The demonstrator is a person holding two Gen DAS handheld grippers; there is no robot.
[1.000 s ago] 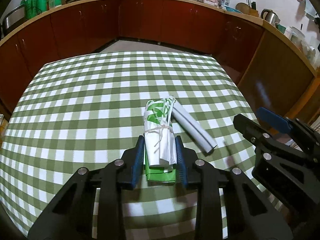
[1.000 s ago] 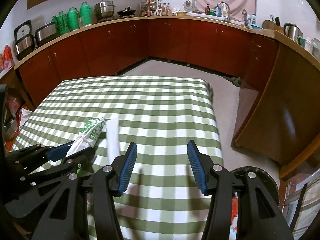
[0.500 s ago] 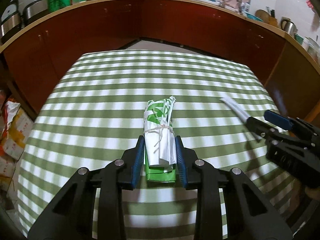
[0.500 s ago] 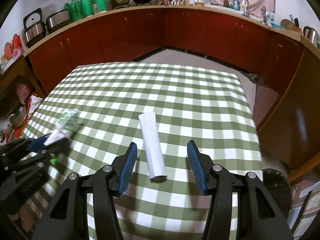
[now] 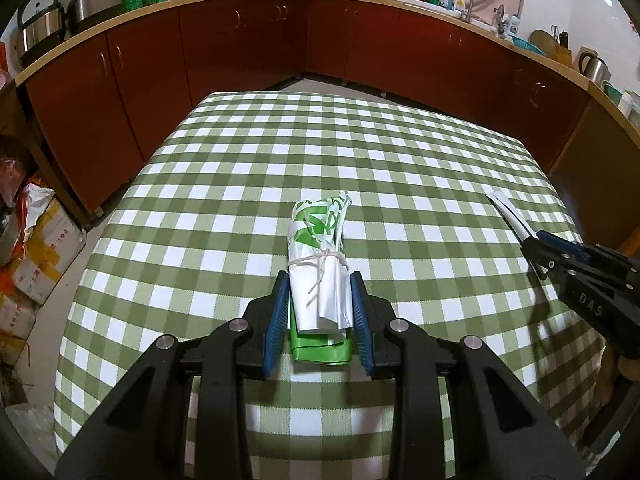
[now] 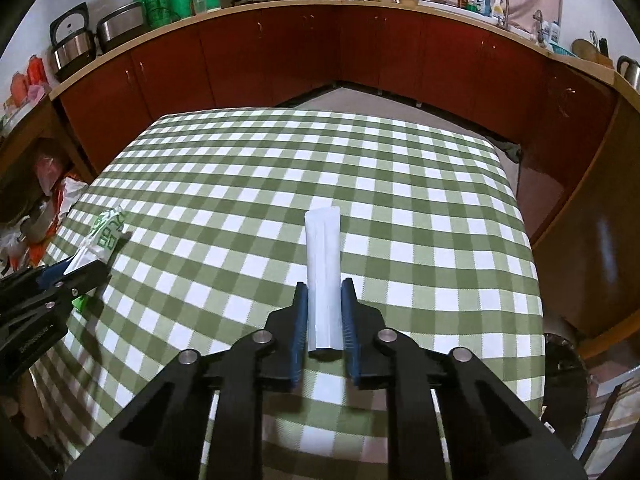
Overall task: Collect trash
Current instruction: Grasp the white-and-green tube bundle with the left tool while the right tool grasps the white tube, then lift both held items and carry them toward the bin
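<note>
The white-and-green plastic bag bundle tied round with white string (image 5: 319, 264) sits clamped at its near end in the left gripper (image 5: 320, 312), over the left part of the green-and-white checked tablecloth (image 5: 240, 168); a green flat piece under it pokes out at the back. It looks light, soft and crushable (the string waist seems the firmest place to pinch). The folded white paper strip (image 6: 323, 276) is pinched at its near end by the right gripper (image 6: 324, 328), its far end reaching out over the cloth. Thin and limp, it would likely slip if gripped only at the tip.
</note>
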